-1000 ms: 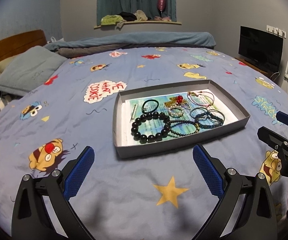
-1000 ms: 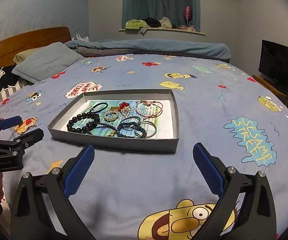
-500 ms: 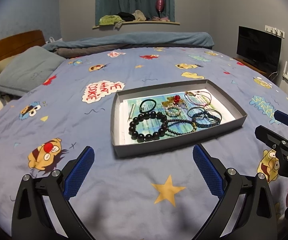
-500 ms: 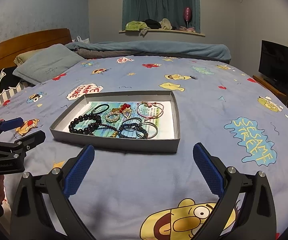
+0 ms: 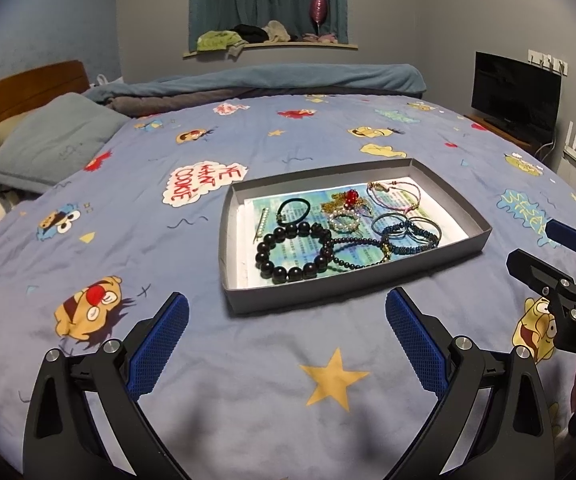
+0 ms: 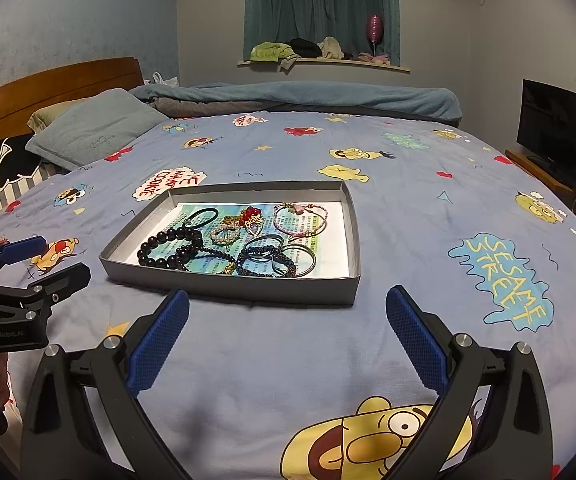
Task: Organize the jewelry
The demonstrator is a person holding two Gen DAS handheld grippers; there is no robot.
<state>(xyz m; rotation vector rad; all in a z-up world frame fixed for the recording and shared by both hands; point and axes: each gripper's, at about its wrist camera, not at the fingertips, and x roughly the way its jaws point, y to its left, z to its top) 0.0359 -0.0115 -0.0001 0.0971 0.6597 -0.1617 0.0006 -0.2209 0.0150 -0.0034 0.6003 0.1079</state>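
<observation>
Both grippers hover over the blue cartoon-print bedspread (image 5: 248, 360) with their blue-padded fingers spread wide and nothing between them. The left gripper (image 5: 287, 340) points at the near wall of a shallow grey tray (image 5: 228, 264), which sits just beyond its fingertips and a little toward its right finger (image 5: 416, 344). The right gripper (image 6: 287, 340) faces the same tray (image 6: 248, 286) from the other side, the tray lying ahead of its fingertips and somewhat toward its left finger (image 6: 158, 344).

All the jewelry lies inside the tray on a printed paper liner, well apart from either set of fingers. Nearest the left gripper is a bracelet of large black beads (image 5: 292, 254); touching it on the side of the right finger runs a thinner dark beaded strand (image 5: 358, 252). Further ahead are a black hair-tie loop (image 5: 294, 210), a pale pearl bracelet (image 5: 344, 222), a red-and-gold piece (image 5: 350, 200), a pink cord bracelet (image 5: 396, 196) and overlapping blue bangles (image 5: 408, 232).
</observation>
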